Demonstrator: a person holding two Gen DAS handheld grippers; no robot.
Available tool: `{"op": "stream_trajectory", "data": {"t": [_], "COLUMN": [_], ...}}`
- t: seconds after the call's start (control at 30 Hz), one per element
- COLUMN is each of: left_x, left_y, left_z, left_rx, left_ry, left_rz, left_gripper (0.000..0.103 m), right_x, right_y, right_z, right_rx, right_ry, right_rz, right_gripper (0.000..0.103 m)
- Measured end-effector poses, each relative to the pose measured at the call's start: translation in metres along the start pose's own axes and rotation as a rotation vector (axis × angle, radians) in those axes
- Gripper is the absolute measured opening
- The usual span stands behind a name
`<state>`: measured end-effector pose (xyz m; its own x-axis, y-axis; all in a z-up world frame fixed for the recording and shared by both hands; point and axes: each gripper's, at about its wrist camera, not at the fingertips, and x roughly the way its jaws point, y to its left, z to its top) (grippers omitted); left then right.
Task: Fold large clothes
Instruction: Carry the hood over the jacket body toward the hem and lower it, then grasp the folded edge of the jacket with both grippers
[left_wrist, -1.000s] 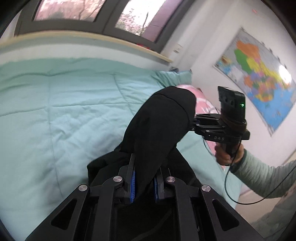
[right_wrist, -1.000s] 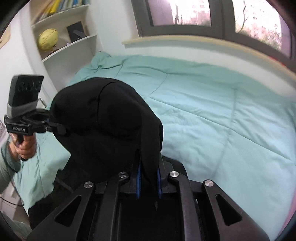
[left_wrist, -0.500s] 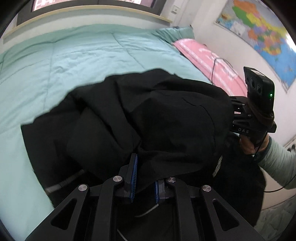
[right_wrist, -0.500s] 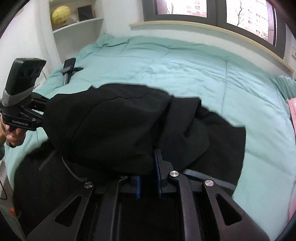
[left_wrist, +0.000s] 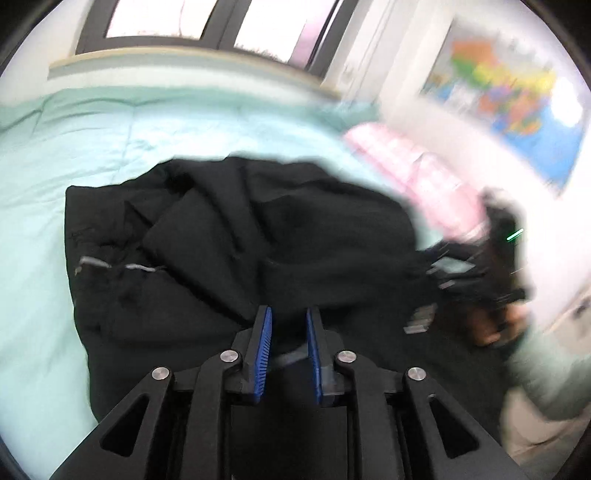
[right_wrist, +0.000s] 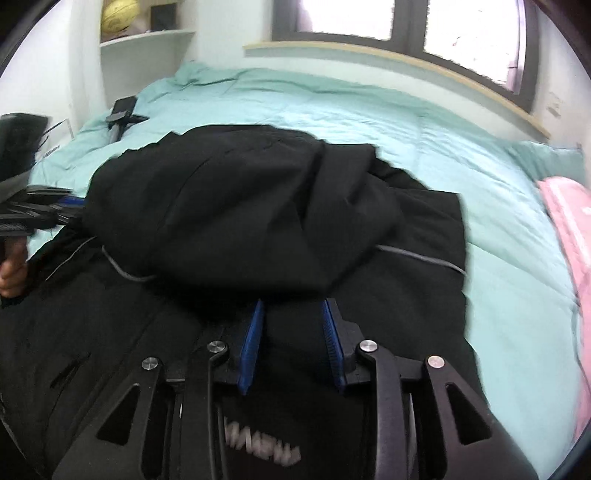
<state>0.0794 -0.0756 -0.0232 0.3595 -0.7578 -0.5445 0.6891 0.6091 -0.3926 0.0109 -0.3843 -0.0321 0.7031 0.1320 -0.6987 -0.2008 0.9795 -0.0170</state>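
Black garment lies heaped on the teal bedcover; your left gripper and right gripper have just been opening, cloth between the parted pads, ungripped.

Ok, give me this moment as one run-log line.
step: fold laid over | black garment on green quilt | left gripper jaws just opening, open | right gripper jaws just opening, open
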Motion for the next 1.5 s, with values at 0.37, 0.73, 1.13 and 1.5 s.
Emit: {"op": "stream_trajectory", "data": {"t": [0.37, 0.73, 1.13, 1.5], "left_x": [-0.040, 0.120, 0.052, 0.109], "left_y": [-0.037, 0.056, -0.019, 0.039], "left_z": [0.068, 0.022, 0.039, -0.008], "left_rx": [-0.145, -0.449, -0.251, -0.520], "left_ry": [-0.090, 0.213, 0.081, 0.152], "left_rz": [0.009, 0.002, -0.008, -0.065], "left_gripper": [0.042, 0.039, 0.039, 0.036], "right_x": [-0.092, 0.109, 0.008, 0.062], "right_y": [-0.006, 0.000, 0.011, 0.022], "right_z": [0.076, 0.059, 0.049, -0.002], "right_rx": [0.192, 0.309, 0.231, 0.190], "right_ry": [-0.132, 0.289, 0.033, 0.100], "right_rz": [0.099, 0.128, 0.181, 0.100], "right_gripper": [0.059, 0.062, 0.062, 0.058]}}
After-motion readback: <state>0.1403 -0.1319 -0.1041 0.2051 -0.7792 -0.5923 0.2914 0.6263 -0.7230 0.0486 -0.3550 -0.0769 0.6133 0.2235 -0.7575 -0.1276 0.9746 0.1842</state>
